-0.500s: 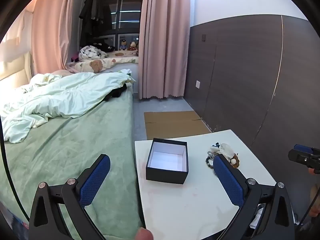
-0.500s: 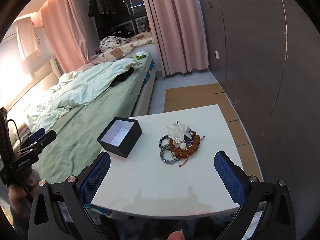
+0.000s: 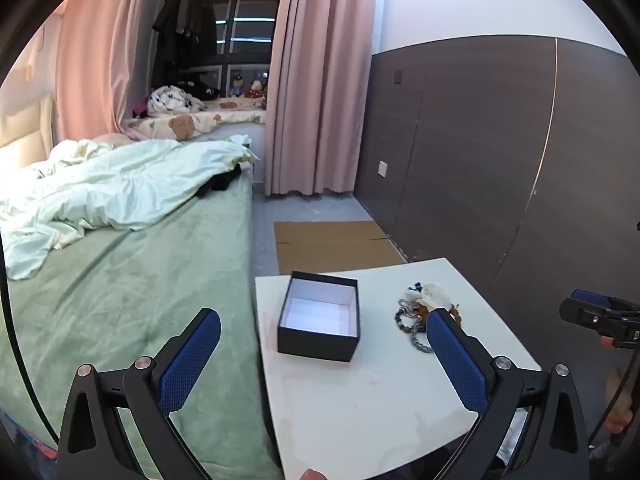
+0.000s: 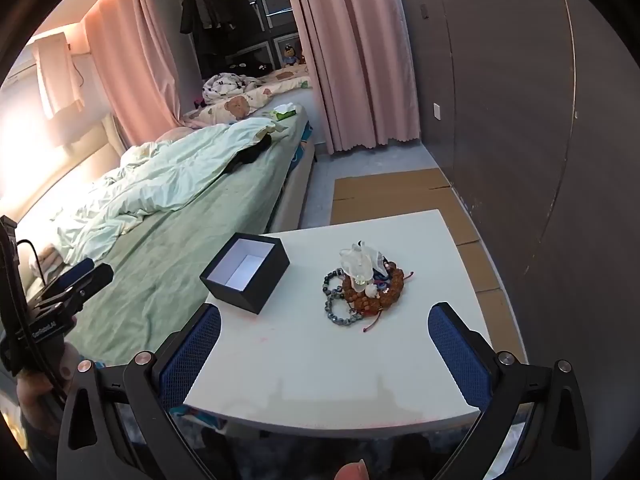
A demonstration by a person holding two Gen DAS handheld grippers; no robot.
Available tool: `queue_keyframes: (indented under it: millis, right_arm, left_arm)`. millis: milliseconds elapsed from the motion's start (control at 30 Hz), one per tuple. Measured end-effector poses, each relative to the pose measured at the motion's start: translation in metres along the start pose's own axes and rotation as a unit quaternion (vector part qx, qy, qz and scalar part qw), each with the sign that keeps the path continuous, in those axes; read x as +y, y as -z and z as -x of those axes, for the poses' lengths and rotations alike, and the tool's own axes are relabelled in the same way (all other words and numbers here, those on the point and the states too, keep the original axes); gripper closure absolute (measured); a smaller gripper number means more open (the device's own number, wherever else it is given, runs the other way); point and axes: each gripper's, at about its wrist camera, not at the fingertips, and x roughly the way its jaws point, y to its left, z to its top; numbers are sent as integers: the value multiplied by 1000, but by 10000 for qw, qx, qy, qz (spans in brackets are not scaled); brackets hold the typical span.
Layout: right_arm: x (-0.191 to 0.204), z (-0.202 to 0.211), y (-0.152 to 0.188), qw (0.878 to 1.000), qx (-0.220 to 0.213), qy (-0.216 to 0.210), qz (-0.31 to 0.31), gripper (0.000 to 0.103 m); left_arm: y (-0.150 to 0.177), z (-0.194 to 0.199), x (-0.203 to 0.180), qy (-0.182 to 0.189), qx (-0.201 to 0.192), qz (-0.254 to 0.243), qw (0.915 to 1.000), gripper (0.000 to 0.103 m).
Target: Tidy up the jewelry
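Nearest to me, the right gripper (image 4: 324,340) hangs above the near edge of the small white table (image 4: 320,368), its blue-padded fingers (image 4: 192,350) spread wide with nothing between them. The left gripper (image 3: 322,346) is held over the table's bed-side edge, jaws likewise wide apart and empty; one pad hovers above the green bedspread (image 3: 132,280), the other above the tabletop.

A little farther in, on the table, sits an open black box (image 4: 245,272) with a white lining, empty inside. Beside it, apart from it, lies the jewelry pile (image 4: 366,284): brown beaded bracelets, dark grey-green bead strands, a red cord and a clear crystal-like piece on top, all heaped together. Neither tool touches the pile or the box.

Beyond the table, flattened cardboard (image 4: 384,196) covers the floor beside a dark panelled wall (image 4: 520,120). The bed carries a rumpled pale duvet (image 4: 160,184), and pink curtains (image 4: 356,52) hang at the far end.
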Motion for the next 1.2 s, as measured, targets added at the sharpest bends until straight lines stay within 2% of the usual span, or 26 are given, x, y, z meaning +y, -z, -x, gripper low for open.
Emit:
queue_keyframes:
  millis: [300, 900, 1200]
  right_arm:
    - [-2, 0, 0, 10000, 13, 4, -1, 0]
    - [0, 5, 3, 10000, -42, -15, 8, 0]
    - [-1, 6, 3, 10000, -58, -7, 13, 0]
  left_arm:
    - [4, -2, -7, 107, 90, -55, 9999, 0]
    - [6, 5, -7, 120, -83, -12, 9999, 0]
    - [5, 6, -8, 138, -51, -48, 9999, 0]
